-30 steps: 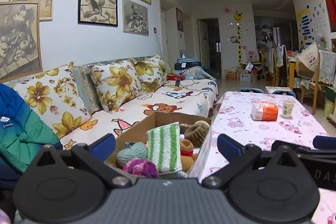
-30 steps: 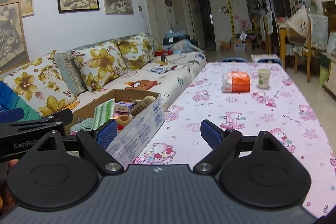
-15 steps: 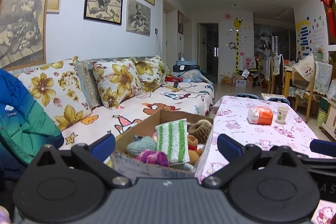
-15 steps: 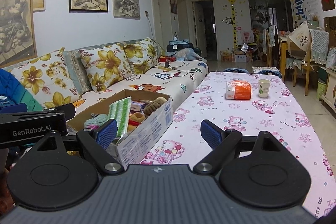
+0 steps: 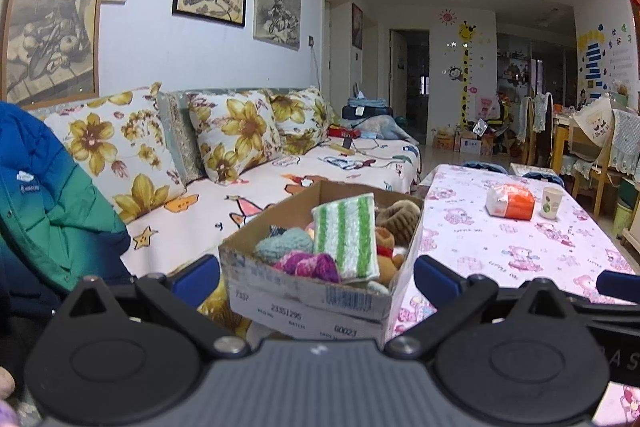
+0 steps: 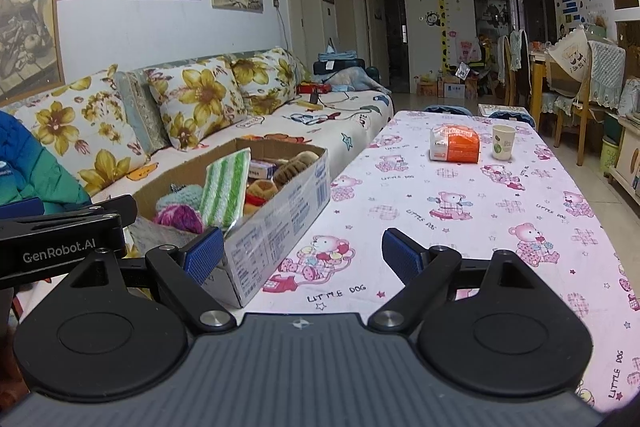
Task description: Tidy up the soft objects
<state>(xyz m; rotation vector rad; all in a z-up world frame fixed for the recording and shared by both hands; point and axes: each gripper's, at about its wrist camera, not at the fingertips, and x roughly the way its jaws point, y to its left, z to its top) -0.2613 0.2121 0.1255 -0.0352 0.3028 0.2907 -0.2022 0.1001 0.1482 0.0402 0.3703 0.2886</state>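
- My left gripper (image 5: 316,277) has its jaws spread wide with nothing between the blue pads; it is aimed at the near end of the cardboard box (image 5: 304,301)
- My right gripper (image 6: 302,259) is likewise spread and empty, over the near part of the table (image 6: 460,227); its left pad is just beside the box's near corner
- The box sits at the table's left edge, beside the sofa (image 5: 224,203)
- Inside the box: a green-striped cloth (image 5: 346,237) standing upright, a purple yarn ball (image 5: 306,263) nearest, a teal knit piece (image 5: 284,245) to its left, brown plush (image 5: 400,219) farther back
- Far on the table: an orange packet (image 6: 455,143) with a paper cup (image 6: 503,141) to its right
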